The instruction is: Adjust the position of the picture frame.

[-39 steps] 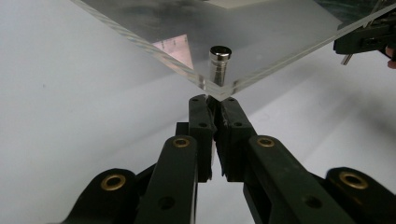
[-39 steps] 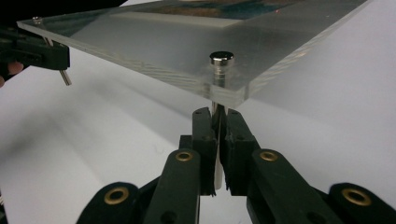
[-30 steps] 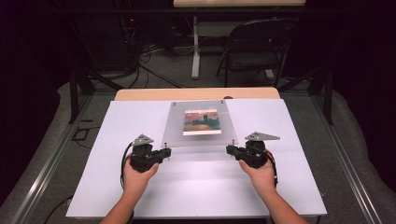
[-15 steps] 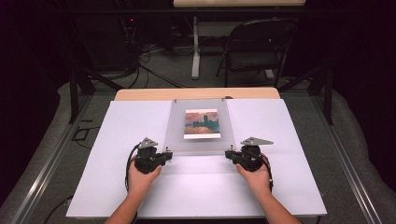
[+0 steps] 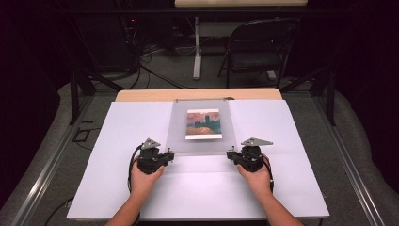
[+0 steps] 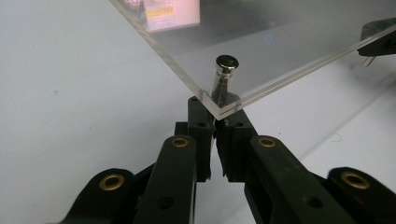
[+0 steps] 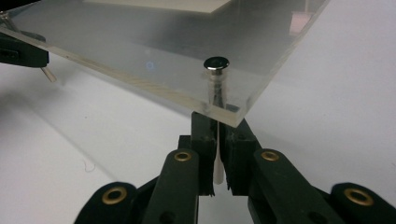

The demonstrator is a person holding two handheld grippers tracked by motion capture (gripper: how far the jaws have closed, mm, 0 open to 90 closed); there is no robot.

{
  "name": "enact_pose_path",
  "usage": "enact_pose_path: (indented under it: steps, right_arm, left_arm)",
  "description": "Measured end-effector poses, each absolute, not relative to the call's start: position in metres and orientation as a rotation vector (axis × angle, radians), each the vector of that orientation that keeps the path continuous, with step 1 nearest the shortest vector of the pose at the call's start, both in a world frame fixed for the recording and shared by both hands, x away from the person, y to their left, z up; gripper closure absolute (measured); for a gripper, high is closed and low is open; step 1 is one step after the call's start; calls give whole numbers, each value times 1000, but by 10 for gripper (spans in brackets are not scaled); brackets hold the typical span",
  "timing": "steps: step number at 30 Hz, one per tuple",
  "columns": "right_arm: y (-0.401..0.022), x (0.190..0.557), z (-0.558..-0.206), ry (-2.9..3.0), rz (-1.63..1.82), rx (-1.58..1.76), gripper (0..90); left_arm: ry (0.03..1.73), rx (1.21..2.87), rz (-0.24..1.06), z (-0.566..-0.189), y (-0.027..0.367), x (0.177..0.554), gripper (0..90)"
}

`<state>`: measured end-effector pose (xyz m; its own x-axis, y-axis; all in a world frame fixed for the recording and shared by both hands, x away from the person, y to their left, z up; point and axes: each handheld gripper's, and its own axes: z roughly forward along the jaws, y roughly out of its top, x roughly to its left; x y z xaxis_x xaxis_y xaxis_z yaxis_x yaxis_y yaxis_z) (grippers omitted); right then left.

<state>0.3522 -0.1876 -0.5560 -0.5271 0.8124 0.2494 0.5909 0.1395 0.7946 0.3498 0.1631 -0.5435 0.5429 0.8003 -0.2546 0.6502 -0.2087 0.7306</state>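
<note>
A clear acrylic sheet (image 5: 202,141) lies at the table's middle over a small landscape picture (image 5: 203,124). A metal pin runs through each near corner. My left gripper (image 5: 165,156) is at the near left corner. In the left gripper view its jaws (image 6: 215,119) are shut on the stem below the pin (image 6: 226,65), under the sheet (image 6: 280,51). My right gripper (image 5: 231,156) is at the near right corner. There it (image 7: 217,123) is shut on the white stem under its pin (image 7: 216,65), with the sheet (image 7: 154,51) tilted above.
The white table top (image 5: 117,141) spreads wide on both sides, with a wooden strip (image 5: 141,95) along its far edge. A folding chair (image 5: 259,47) and cables stand on the floor beyond. Each gripper view shows the other gripper (image 6: 378,35) (image 7: 23,51) at the opposite corner.
Both hands have drawn slightly toward the near edge and a little inward, staying at the sheet's near corners. The picture has not visibly moved.
</note>
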Motion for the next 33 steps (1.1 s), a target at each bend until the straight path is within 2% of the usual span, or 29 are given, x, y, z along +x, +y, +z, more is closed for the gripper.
enact_pose_path:
  steps: [33]
  right_arm:
    - [-189, 349, -564, 2205, 1322, 1417, 830]
  left_arm:
    - [1175, 1979, 230, -550, 162, 345, 848]
